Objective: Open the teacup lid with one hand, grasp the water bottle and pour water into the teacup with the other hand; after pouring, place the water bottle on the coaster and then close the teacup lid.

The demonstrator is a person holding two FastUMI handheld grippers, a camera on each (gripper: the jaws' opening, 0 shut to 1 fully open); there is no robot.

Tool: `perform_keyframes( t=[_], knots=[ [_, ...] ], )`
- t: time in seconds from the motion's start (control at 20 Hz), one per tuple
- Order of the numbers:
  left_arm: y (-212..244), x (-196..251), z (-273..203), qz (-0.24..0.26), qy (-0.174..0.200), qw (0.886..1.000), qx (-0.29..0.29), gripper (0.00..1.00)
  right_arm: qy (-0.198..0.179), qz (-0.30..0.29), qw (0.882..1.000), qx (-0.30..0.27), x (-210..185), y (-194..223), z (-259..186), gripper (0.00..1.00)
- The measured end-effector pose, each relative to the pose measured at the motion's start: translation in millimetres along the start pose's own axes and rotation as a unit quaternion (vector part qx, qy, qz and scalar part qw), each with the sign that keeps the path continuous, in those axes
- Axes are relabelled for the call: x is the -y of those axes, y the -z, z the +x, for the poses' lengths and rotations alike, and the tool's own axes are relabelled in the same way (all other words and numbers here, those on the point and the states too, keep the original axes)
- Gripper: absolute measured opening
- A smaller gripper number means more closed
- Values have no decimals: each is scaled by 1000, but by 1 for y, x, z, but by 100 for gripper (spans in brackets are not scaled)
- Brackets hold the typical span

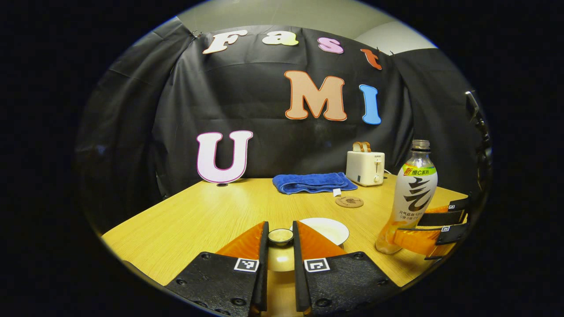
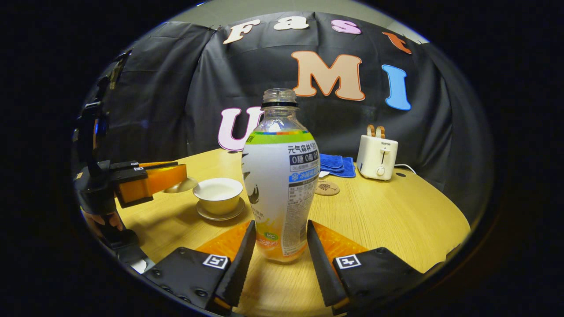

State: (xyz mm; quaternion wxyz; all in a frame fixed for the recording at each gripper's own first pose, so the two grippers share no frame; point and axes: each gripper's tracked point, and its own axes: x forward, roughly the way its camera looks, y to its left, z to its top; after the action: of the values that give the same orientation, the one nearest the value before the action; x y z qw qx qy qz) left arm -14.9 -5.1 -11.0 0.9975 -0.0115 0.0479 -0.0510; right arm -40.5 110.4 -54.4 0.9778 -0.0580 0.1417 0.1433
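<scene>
My left gripper (image 1: 280, 230) is shut on the knob of the teacup lid (image 1: 280, 259), held off the cup. In the right gripper view the left gripper (image 2: 152, 178) holds the lid (image 2: 181, 186) in the air, left of the open white teacup (image 2: 218, 193) on its saucer (image 2: 220, 214). The teacup (image 1: 326, 229) shows just beyond my left fingers. The uncapped water bottle (image 2: 282, 185) stands upright between the fingers of my right gripper (image 2: 280, 224), which press its lower body. The bottle (image 1: 415, 193) and the right gripper (image 1: 423, 231) are at the right. A round coaster (image 2: 327, 188) lies behind.
A blue towel (image 1: 313, 182) lies at the back of the wooden table (image 1: 198, 220), with a white toaster (image 1: 365, 167) to its right. The coaster (image 1: 349, 201) sits in front of them. The table's edge runs close at the right (image 2: 440, 237).
</scene>
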Motion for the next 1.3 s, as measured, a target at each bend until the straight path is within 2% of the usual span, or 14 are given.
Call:
perform_keyframes(
  t=[0.15, 0.5, 0.7, 0.8, 0.85, 0.9, 1.05, 1.15, 1.2, 1.3],
  knots=[
    [-1, -1, 0, 1, 0, 1000, 1, 23, -2, 5, 1000, 1, -2, -6, 2, 76],
    [-1, -1, 0, 1, 0, 1000, 2, 23, -3, 2, 1000, 11, -8, -19, 8, 75],
    [-3, -5, -2, 4, -4, 1000, 5, 23, -2, -24, 1000, 11, -9, -21, 8, 61],
    [-3, -6, -2, -1, -3, 1000, 6, 23, 1, -51, 999, 17, -8, -29, 8, 58],
    [-5, -6, -3, -5, -3, 1000, 7, 23, 7, -76, 997, 23, -4, -35, 9, 63],
    [-6, -7, -4, -8, -2, 1000, 10, 23, 15, -105, 994, 26, 0, -40, 11, 63],
    [-11, -16, -6, -6, -10, 1000, 16, 23, 43, -194, 979, 34, 15, -45, 18, 60],
    [-15, -21, -9, -10, -15, 1000, 20, 23, 50, -227, 972, 32, 19, -43, 25, 58],
    [-17, -25, -9, -11, -19, 1000, 22, 23, 50, -240, 969, 30, 19, -41, 27, 62],
    [-22, -31, -12, -11, -24, 999, 26, 22, 56, -279, 958, 27, 18, -40, 31, 62]
  ],
)
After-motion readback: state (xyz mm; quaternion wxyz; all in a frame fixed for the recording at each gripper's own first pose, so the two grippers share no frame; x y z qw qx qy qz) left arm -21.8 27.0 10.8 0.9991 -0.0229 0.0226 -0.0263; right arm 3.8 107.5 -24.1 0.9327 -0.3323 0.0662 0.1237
